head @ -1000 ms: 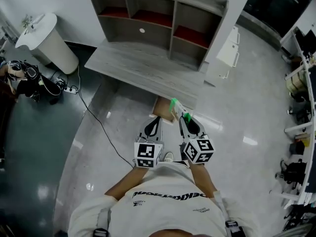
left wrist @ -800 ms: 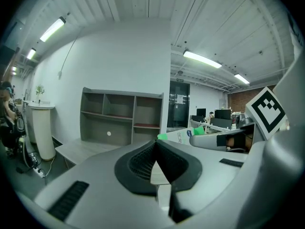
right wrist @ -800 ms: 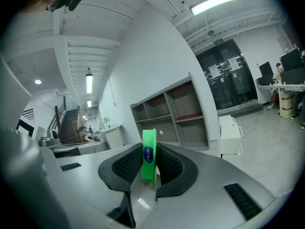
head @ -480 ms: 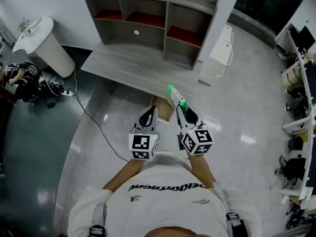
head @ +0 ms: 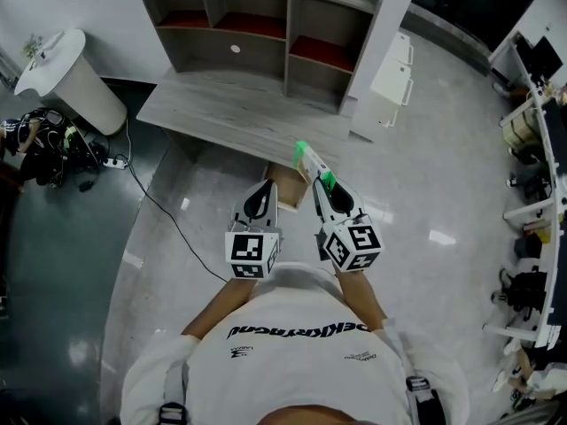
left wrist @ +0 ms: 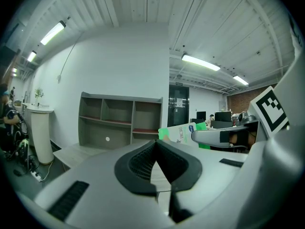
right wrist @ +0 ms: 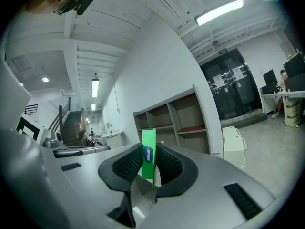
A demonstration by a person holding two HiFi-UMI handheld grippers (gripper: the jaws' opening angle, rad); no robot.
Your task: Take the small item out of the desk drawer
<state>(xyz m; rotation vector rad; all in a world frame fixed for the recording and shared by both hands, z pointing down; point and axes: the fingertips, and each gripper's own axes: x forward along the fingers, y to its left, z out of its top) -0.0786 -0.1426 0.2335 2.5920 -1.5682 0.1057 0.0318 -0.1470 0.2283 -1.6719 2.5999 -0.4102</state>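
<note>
- Green box (head: pixel 312 164), the small item we are after, is out of the drawer (head: pixel 288 190) and in the air. The right gripper (head: pixel 324 186) is clamped on its near end, and most of its length reaches past the tips toward the desk (head: pixel 239 113).
- In the right gripper view we see the box (right wrist: pixel 148 157) standing on edge, upright between the jaws. Both pads press its flat faces, and we see no tilt or slip.
- Against a second ago, both grippers have come up toward the head camera and carried the box with them. The hold on it looks the same as before.
- The left gripper view looks slightly down onto the desk top, so we judge the box is now at about that height or above.
- Our left gripper (head: pixel 263 195) is clenched on nothing, with its pad tips meeting in its own view. It hangs just beside the right gripper and does no work.
- The drawer stands pulled out under the desk's front edge. We cannot see what else is in it.
- We judge the removal essentially done. What remains is to set the box down, with the desk top the nearest bare surface.
- One caution: the grip sits at one end of a light carton, so a quick swing could pivot it.
</note>
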